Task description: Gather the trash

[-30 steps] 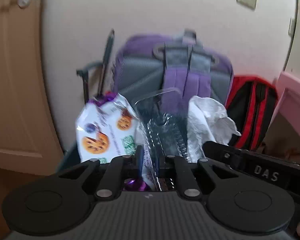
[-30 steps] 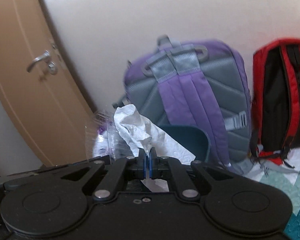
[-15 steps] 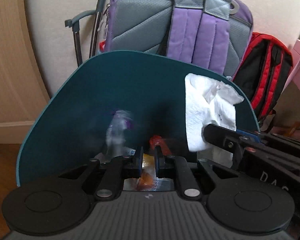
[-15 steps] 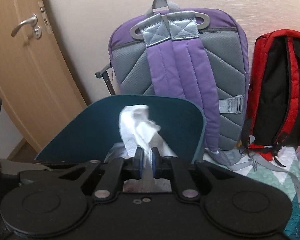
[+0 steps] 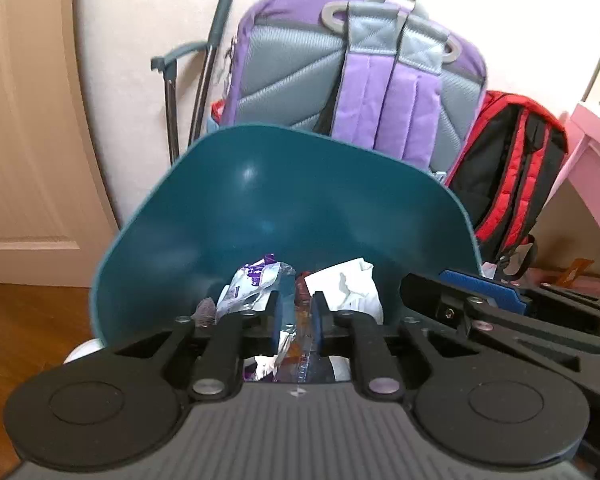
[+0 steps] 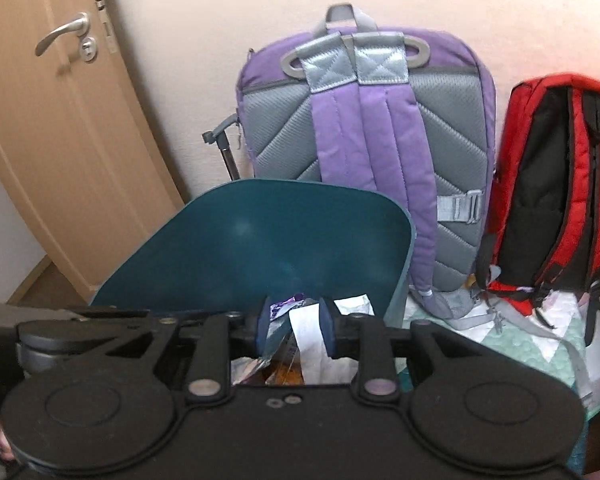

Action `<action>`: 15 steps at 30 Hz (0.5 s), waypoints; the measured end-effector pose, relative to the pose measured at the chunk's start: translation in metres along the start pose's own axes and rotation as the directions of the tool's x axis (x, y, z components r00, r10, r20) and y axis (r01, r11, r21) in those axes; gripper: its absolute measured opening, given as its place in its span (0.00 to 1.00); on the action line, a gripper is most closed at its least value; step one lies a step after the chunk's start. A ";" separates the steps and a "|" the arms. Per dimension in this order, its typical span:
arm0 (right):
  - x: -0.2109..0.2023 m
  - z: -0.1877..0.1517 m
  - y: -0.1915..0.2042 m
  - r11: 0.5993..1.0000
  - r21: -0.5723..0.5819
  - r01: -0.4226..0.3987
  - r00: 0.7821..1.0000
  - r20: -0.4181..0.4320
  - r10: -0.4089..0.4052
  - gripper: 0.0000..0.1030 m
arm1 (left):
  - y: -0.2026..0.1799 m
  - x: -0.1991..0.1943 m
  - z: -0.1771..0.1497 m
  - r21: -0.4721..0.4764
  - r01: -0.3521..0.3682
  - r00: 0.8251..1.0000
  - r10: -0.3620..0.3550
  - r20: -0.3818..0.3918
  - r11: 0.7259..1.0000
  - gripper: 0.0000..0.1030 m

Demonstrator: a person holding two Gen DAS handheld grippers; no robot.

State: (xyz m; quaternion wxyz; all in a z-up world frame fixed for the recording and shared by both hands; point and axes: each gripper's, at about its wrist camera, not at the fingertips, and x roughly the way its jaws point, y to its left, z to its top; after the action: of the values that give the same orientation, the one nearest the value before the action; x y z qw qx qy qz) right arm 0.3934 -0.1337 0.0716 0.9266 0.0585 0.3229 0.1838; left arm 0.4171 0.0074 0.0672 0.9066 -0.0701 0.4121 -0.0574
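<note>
A teal bin [image 5: 284, 200] stands with its tall back wall up; it also shows in the right wrist view [image 6: 268, 240]. Inside lie a silver and purple wrapper [image 5: 256, 284], a white tissue [image 5: 350, 286] and clear plastic. My left gripper [image 5: 296, 316] is open over the bin, its blue pads apart with trash lying below them. My right gripper [image 6: 296, 326] is open too, with the white tissue [image 6: 310, 332] loose between its pads and the wrapper [image 6: 282, 312] beside it. The right gripper also shows at the right of the left wrist view [image 5: 480, 292].
A purple and grey backpack [image 6: 364, 152] leans on the wall behind the bin. A red and black backpack [image 6: 556, 192] stands to its right on a quilted cloth [image 6: 540, 344]. A wooden door [image 6: 48, 120] is at the left. Pink furniture [image 5: 596, 152] is at far right.
Both grippers came down over the bin and opened. The wrapper and plastic left my left gripper and the tissue left my right gripper; all now lie in the bin.
</note>
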 end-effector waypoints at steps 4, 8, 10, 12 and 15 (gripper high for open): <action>-0.022 -0.002 0.008 1.000 -0.028 0.009 1.000 0.019 -0.008 0.29 | -0.003 -0.025 -0.004 0.007 -0.013 0.999 0.013 0.032 1.000 0.28; -0.047 -0.004 0.013 0.999 -0.047 0.009 0.999 0.035 -0.008 0.33 | -0.006 -0.051 -0.012 0.012 -0.015 0.998 0.014 0.058 1.000 0.33; -0.060 -0.006 0.016 0.998 -0.056 0.015 0.999 0.046 -0.013 0.37 | -0.008 -0.064 -0.016 0.017 -0.021 0.997 0.019 0.074 1.000 0.40; -0.072 -0.008 0.017 0.998 -0.060 0.015 0.998 0.057 -0.011 0.38 | -0.010 -0.079 -0.021 0.024 -0.028 0.995 0.025 0.096 0.999 0.49; -0.092 -0.013 0.018 0.998 -0.064 0.011 0.997 0.075 -0.006 0.40 | -0.012 -0.098 -0.028 0.032 -0.026 0.992 0.022 0.125 0.999 0.58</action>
State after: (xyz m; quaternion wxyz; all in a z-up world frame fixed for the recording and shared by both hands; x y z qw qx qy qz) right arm 0.3136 -0.1518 0.1188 0.9401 0.0343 0.2824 0.1878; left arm 0.3312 0.0092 0.1234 0.9322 -0.0532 0.3546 -0.0491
